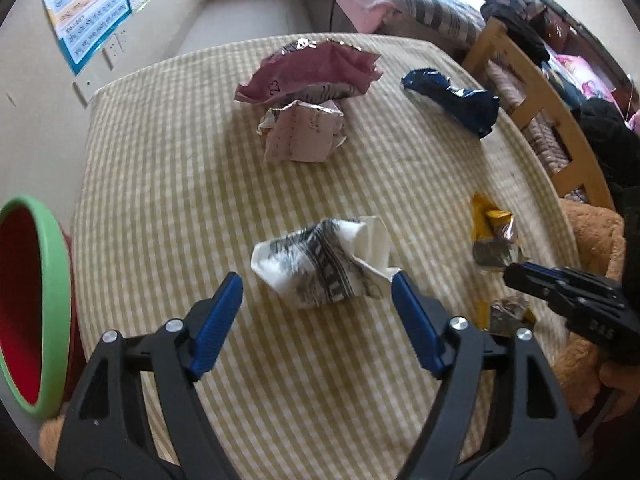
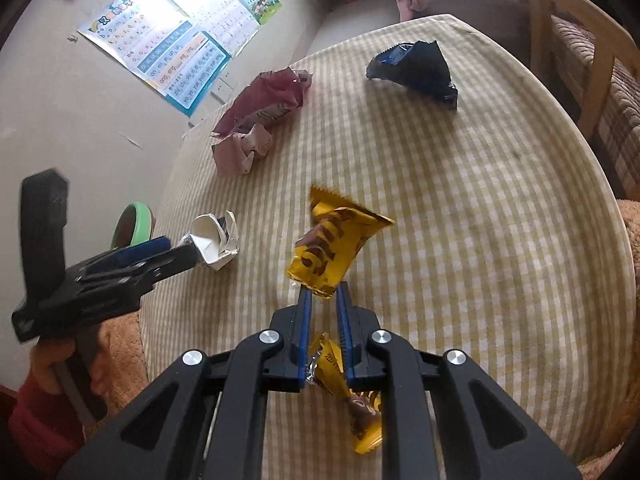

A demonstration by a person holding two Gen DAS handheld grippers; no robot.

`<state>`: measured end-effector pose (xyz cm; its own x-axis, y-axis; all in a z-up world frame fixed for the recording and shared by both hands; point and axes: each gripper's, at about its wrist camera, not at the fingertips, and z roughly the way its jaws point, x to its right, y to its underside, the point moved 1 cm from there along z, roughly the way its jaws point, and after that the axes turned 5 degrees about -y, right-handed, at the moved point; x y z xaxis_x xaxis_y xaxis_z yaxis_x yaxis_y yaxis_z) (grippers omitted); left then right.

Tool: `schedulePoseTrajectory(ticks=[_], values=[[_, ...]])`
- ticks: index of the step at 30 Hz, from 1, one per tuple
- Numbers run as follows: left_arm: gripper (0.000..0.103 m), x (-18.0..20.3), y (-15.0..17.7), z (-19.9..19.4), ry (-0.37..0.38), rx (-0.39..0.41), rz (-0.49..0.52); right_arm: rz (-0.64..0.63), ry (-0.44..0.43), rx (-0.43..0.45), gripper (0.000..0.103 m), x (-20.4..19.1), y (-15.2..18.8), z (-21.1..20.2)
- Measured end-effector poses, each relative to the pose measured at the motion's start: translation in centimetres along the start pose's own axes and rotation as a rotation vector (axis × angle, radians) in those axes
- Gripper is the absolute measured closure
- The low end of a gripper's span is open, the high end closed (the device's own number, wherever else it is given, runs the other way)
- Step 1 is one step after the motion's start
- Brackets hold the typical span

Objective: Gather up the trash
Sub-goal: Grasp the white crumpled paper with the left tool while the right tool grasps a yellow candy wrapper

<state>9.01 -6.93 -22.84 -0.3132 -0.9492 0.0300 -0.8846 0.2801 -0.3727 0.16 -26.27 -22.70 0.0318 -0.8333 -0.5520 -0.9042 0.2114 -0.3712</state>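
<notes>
A crumpled white printed paper [image 1: 324, 264] lies on the checked tablecloth [image 1: 160, 160]. My left gripper [image 1: 318, 284] is open and hangs over it, one blue pad on each side of its near edge. From the right wrist view the left gripper [image 2: 188, 256] shows with its tip at the same paper [image 2: 214, 240]. My right gripper [image 2: 323, 294] has its narrow jaws pinched on the lower edge of a yellow snack wrapper [image 2: 332, 248]. A second yellow wrapper [image 2: 360, 412] lies on the cloth under that gripper's frame.
Farther back lie a maroon wrapper [image 1: 312, 72], a crumpled pink paper [image 1: 304, 132] and a dark blue wrapper [image 1: 452, 96]. A green-rimmed red bin [image 1: 36, 300] stands off the table's left edge. A wooden chair [image 1: 532, 92] stands at the right.
</notes>
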Motion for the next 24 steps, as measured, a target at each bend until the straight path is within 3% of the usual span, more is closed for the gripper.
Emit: schedulePoseTrajectory(ticks=[4, 8, 9, 10, 11, 13, 18, 24], values=[[0.029, 0.2, -0.8, 2.2, 0.018, -0.067, 0.042, -0.003, 0.005, 0.030, 0.067, -0.2, -0.5, -0.5], [0.030, -0.2, -1.0, 3.6, 0.066, -0.100, -0.001, 0.006, 0.005, 0.043, 0.067, 0.1, -0.6, -0.8], [0.039, -0.4, -1.0, 3.8, 0.081, -0.105, -0.021, 0.008, 0.005, 0.044, 0.067, 0.1, -0.6, -0.8], [0.039, -0.4, -1.0, 3.8, 0.087, -0.110, -0.033, 0.009, 0.004, 0.046, 0.067, 0.2, -0.6, -0.8], [0.042, -0.5, -0.9, 3.7, 0.089, -0.105, -0.041, 0.010, 0.004, 0.047, 0.067, 0.2, -0.7, -0.8], [0.067, -0.5, -0.7, 3.1, 0.104, -0.091, -0.049, 0.011, 0.005, 0.044, 0.066, 0.2, -0.7, -0.7], [0.068, -1.4, 0.8, 0.6, 0.116, -0.030, -0.140, 0.008, 0.014, 0.041, 0.066, -0.1, -0.8, -0.5], [0.068, -1.8, 2.7, -3.5, 0.076, 0.064, -0.222, 0.011, 0.012, 0.040, 0.050, -0.6, -1.3, -0.1]])
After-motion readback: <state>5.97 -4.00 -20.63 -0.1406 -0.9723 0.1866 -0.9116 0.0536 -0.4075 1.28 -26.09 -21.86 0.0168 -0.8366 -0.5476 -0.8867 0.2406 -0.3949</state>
